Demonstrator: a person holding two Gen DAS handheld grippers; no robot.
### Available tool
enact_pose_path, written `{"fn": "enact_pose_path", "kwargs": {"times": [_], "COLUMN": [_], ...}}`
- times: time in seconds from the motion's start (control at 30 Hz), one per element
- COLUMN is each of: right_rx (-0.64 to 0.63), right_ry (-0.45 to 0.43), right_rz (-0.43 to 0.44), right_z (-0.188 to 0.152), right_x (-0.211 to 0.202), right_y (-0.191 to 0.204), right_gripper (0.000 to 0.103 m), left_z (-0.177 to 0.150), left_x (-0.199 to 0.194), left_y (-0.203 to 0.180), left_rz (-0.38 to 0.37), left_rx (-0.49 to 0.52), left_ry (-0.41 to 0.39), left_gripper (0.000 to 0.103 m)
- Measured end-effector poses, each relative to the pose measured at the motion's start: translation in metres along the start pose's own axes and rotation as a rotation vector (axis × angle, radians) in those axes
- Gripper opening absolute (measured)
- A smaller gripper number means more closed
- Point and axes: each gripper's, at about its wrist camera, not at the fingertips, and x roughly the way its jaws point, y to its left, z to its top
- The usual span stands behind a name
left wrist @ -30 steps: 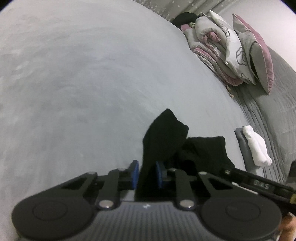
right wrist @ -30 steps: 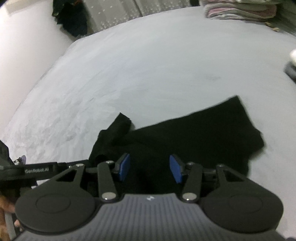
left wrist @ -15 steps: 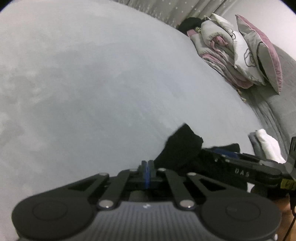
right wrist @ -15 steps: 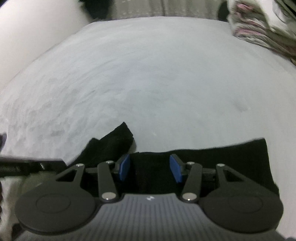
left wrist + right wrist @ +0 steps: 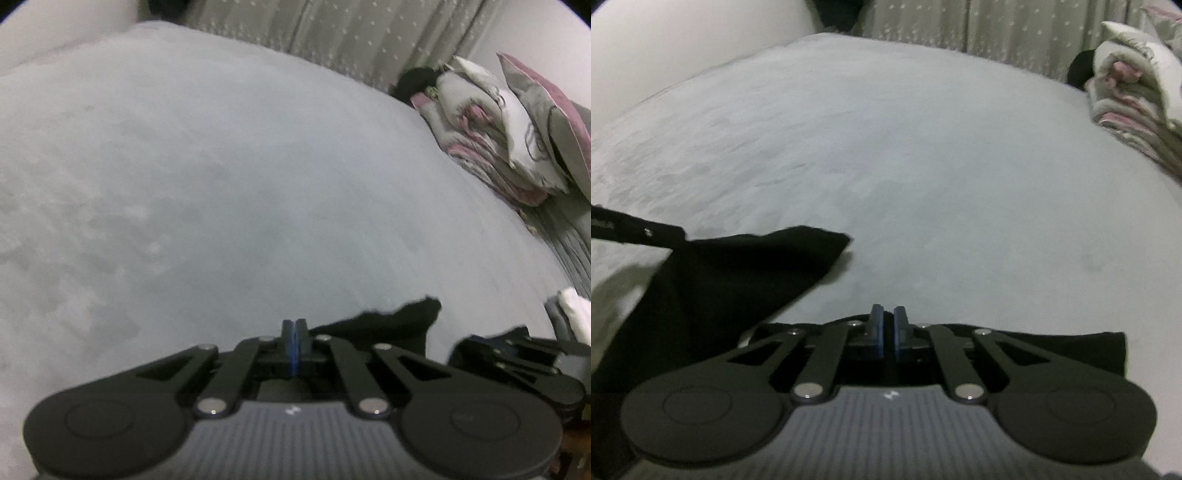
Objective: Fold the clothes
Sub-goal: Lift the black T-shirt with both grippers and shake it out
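Pale grey bed sheet point(image 5: 923, 166) carries a black cotton garment point(image 5: 731, 273), lifted at its near edge. Left gripper point(image 5: 294, 334) and right gripper point(image 5: 887, 325) are both pinched on its cloth. Risk: thin hem slipping out, fold collapses.

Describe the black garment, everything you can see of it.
The black garment is plain, soft-looking dark fabric with no visible print. It is pulled up off the pale grey bed, one flap spreading to a corner at the left. The right gripper is nearly shut over its edge; the left gripper is shut, with fabric trailing to its right. The actual pinch points are hidden. What kind of garment it is cannot be told.
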Motion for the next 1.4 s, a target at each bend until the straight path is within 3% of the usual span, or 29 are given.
{"fn": "enact_pose_path", "kwargs": {"times": [0.23, 0.43, 0.63, 0.77, 1.0, 1.13, 1.3, 1.4], "right_rx": [0.062, 0.145, 0.204, 0.251, 0.390, 0.423, 0.442, 0.424], "right_ry": [-0.089, -0.121, -0.141, -0.145, -0.118, -0.133, -0.159, -0.167], "right_rz": [-0.125, -0.205, -0.279, -0.328, -0.326, -0.300, -0.276, -0.275], "right_z": [-0.002, -0.007, -0.014, -0.022, -0.051, -0.057, -0.059, -0.058], "right_x": [-0.012, -0.023, -0.039, -0.050, -0.065, -0.075, -0.092, -0.107], "right_y": [-0.020, -0.044, -0.069, -0.083, -0.106, -0.105, -0.101, -0.095], "right_gripper": [0.005, 0.005, 0.005, 0.005, 0.005, 0.005, 0.005, 0.005], "left_z": [0.014, 0.013, 0.012, 0.010, 0.006, -0.010, -0.027, -0.031], "left_x": [-0.014, -0.012, -0.018, -0.022, -0.026, -0.044, -0.068, -0.080], "left_y": [0.028, 0.036, 0.029, 0.032, 0.031, 0.024, 0.021, 0.014], "left_rz": [0.087, 0.149, 0.268, 0.293, 0.237, 0.219, 0.140, 0.147], "left_rx": [-0.064, -0.070, -0.042, -0.023, -0.023, 0.021, -0.008, 0.023], "left_ry": [-0.083, -0.060, -0.099, -0.079, -0.038, -0.052, -0.035, -0.051], "left_gripper": [0.000, 0.000, 0.000, 0.000, 0.000, 0.000, 0.000, 0.000]}}
